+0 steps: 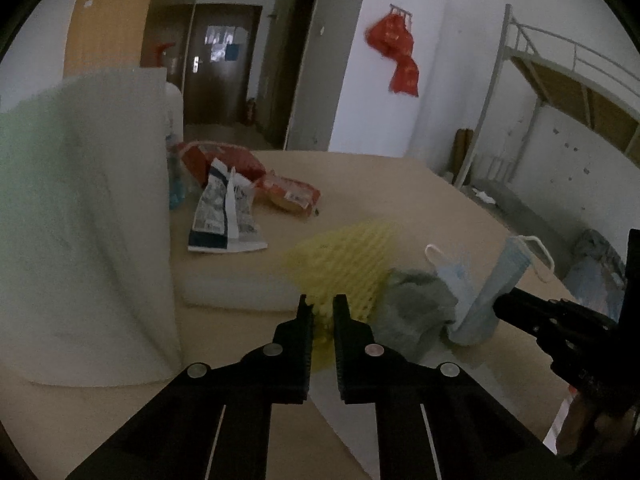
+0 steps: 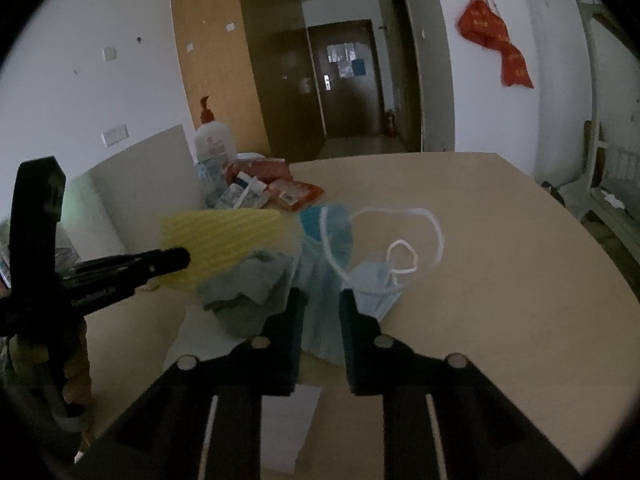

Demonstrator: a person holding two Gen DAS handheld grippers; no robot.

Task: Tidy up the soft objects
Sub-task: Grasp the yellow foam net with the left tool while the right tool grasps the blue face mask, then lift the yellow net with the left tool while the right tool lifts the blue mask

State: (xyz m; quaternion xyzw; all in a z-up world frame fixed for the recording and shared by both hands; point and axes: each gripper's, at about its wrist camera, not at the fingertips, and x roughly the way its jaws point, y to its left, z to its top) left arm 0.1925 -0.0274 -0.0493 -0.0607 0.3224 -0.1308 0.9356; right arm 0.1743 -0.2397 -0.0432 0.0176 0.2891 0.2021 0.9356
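Soft objects heaped mid-table (image 2: 500, 240): left gripper (image 1: 323, 312) fingers pinch the yellow foam net (image 1: 344, 260), right gripper (image 2: 323, 304), at 3 o'clock, pinches the blue face mask (image 2: 320, 312), seemingly to separate them from the grey cloth (image 1: 412, 312) between.

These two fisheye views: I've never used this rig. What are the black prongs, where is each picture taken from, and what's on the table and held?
No robot: a person holds a two-finger gripper in each hand, with a camera looking along its fingers. In the left wrist view, the left gripper is shut on a yellow foam net. In the right wrist view, the right gripper is shut on a blue face mask. On the table also lie a grey cloth, a second mask, snack packets and a white foam sheet.
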